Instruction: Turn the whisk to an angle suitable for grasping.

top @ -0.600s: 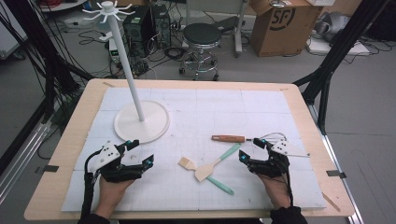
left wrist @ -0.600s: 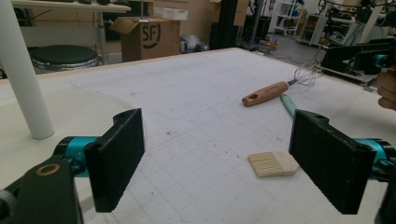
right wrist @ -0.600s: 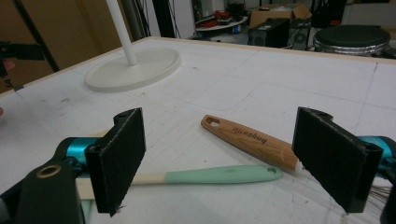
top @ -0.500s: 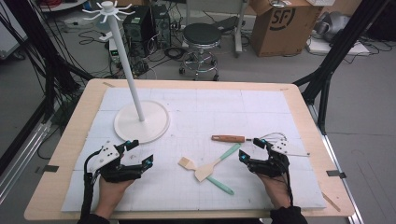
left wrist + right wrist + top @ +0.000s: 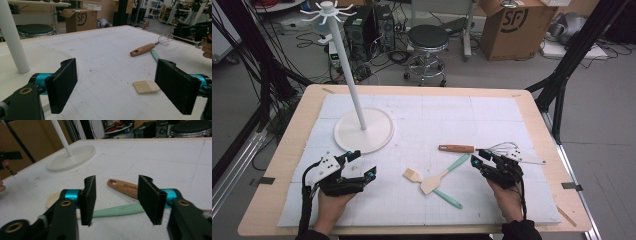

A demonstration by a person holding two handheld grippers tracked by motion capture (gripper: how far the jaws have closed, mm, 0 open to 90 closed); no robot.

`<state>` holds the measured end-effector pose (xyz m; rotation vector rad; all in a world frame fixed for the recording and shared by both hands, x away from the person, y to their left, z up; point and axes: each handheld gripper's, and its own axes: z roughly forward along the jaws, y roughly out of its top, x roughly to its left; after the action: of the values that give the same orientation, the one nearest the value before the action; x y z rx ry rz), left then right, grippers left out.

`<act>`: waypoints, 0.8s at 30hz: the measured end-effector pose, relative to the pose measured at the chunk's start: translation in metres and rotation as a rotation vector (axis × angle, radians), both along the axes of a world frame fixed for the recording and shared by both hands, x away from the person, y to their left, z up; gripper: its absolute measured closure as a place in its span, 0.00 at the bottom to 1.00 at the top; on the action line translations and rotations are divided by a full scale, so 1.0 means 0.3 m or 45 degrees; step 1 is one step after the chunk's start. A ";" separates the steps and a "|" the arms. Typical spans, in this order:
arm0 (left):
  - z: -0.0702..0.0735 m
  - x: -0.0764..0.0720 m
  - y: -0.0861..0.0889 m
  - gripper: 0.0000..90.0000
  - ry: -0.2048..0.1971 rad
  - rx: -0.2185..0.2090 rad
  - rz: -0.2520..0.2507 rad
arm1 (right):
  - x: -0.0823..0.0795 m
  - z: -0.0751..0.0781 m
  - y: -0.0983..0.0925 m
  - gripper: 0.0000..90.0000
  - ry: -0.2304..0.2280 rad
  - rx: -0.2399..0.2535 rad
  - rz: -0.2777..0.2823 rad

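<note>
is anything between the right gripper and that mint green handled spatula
Nothing visible stands in the way. The right gripper hangs with its jaws open and empty, and the spatula's mint handle lies on the mat directly past them. The wooden whisk handle lies beyond it, not in front.

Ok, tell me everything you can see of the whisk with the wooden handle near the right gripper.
The whisk with the brown wooden handle lies flat on the white mat, handle end towards the white stand base, thin silver wire loops towards the table's right edge. The handle looks like varnished wood, with a hanging hole at its end and dark lettering too blurred to read. It lies just ahead of the right gripper, whose open jaws hold nothing. The mint-green spatula handle lies close beside it; whether they touch I cannot tell.
</note>
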<state>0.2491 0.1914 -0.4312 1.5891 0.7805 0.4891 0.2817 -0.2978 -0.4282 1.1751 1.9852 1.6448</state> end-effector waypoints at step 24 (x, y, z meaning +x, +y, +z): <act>-0.014 0.008 0.002 0.22 0.025 -0.016 -0.029 | 0.092 -0.032 -0.032 1.00 0.183 -0.019 -0.113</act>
<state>0.2514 0.1920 -0.4354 1.5918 0.7781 0.4523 0.3093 -0.3075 -0.4378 1.3903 1.9944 1.5389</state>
